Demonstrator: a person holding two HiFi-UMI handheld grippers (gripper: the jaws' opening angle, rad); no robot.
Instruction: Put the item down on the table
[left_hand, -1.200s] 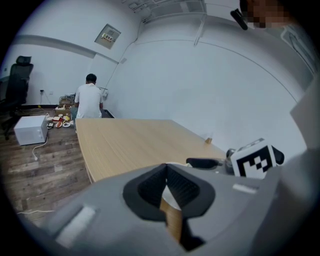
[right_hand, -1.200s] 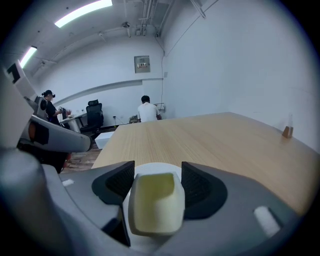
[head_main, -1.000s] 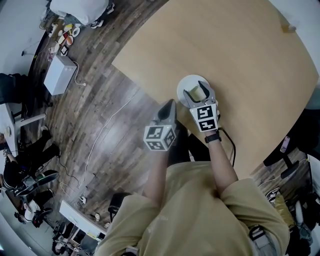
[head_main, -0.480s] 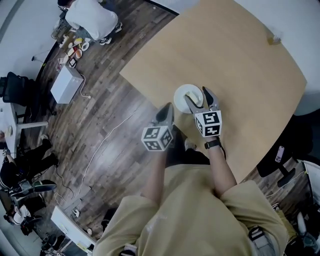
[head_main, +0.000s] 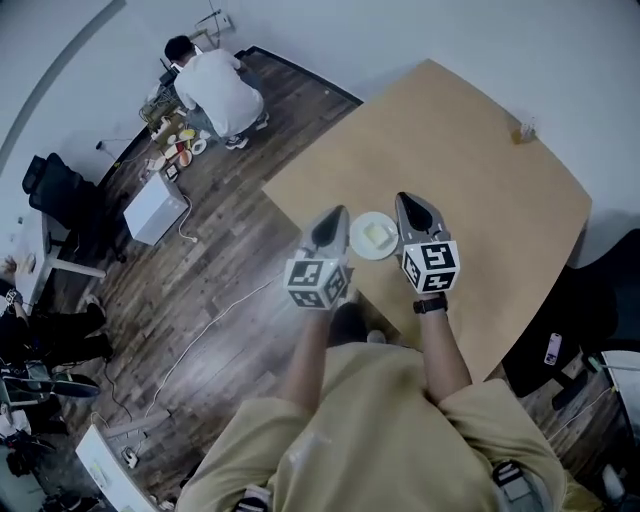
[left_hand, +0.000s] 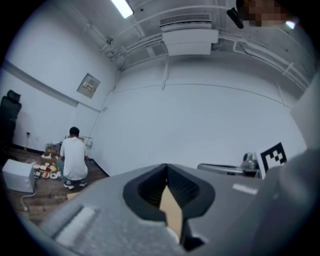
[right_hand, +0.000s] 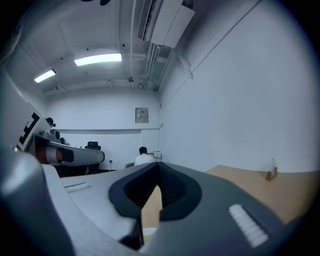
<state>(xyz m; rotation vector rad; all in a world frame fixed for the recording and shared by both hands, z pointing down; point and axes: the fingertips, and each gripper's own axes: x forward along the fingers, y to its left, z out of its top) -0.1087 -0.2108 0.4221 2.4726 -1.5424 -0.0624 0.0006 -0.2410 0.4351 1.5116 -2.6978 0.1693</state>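
A small white plate with a pale yellow block on it rests on the wooden table, close to the near edge. My right gripper is shut and empty, held just right of the plate and above it. My left gripper is also shut and empty, just left of the plate near the table's edge. In the left gripper view the jaws meet at their tips. The right gripper view shows that gripper closed too, with the tabletop beyond it.
A small object stands at the table's far edge. On the dark wood floor a person crouches by scattered items, with a white box and a black chair nearby. A cable runs across the floor.
My right gripper stood open round the block on the plate; it has since shut with nothing in it and drawn back to the plate's right. The head view has tilted up.
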